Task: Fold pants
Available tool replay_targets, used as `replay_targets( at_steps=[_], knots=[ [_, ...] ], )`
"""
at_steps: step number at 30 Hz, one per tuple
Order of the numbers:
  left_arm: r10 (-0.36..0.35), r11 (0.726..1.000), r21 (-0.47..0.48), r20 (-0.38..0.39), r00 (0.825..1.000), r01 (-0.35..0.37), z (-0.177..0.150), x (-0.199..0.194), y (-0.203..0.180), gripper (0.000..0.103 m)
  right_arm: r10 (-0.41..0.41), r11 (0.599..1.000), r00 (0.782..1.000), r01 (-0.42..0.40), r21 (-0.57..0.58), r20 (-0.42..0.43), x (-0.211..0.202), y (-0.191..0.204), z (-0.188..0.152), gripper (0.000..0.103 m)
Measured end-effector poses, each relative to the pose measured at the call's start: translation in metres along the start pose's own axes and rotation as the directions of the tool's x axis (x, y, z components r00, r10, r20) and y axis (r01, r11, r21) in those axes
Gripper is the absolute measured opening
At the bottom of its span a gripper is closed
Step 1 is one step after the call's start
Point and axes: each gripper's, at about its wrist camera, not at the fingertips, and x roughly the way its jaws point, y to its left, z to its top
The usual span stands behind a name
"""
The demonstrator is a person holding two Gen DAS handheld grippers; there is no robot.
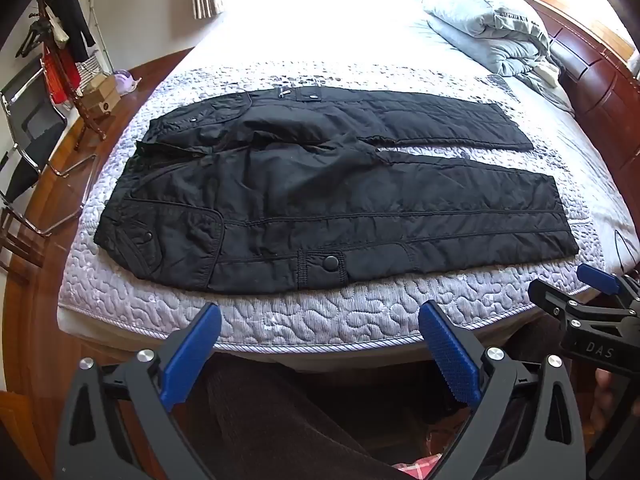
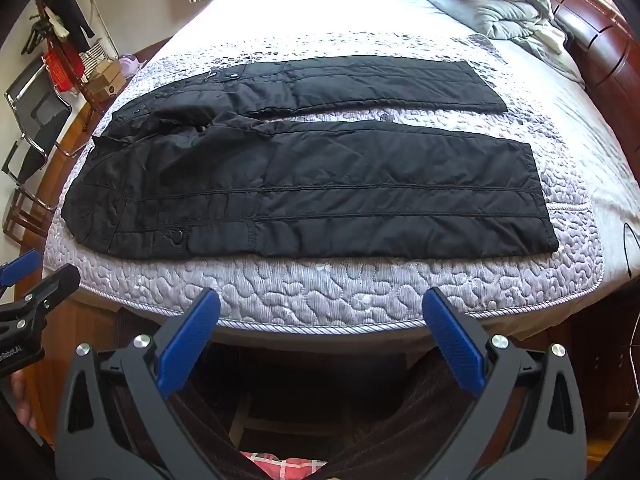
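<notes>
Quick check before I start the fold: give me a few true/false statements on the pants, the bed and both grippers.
1. The pants lie spread flat on the bed. True.
2. The left gripper is shut on a pant leg. False: it is open, short of the bed, holding nothing.
3. The two legs lie stacked. False: they lie side by side with a gap between them.
4. The right gripper is open and empty. True.
5. A bundled grey duvet sits at the far end of the bed. True.

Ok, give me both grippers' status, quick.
Left gripper: open, holding nothing.
Right gripper: open, holding nothing, short of the pants.
</notes>
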Motion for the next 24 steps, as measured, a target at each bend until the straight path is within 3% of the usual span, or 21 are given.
replay_targets(
  at_steps=[24],
  knots=[
    [-0.004,1.0,-0.002,0.009,1.0,0.004,0.0022,-0.0031,0.0011,0.1,-0.003,1.0,1.0,0.003,-0.001,0.001,0.0003,-0.0018,0.0003,0.101]
  ],
)
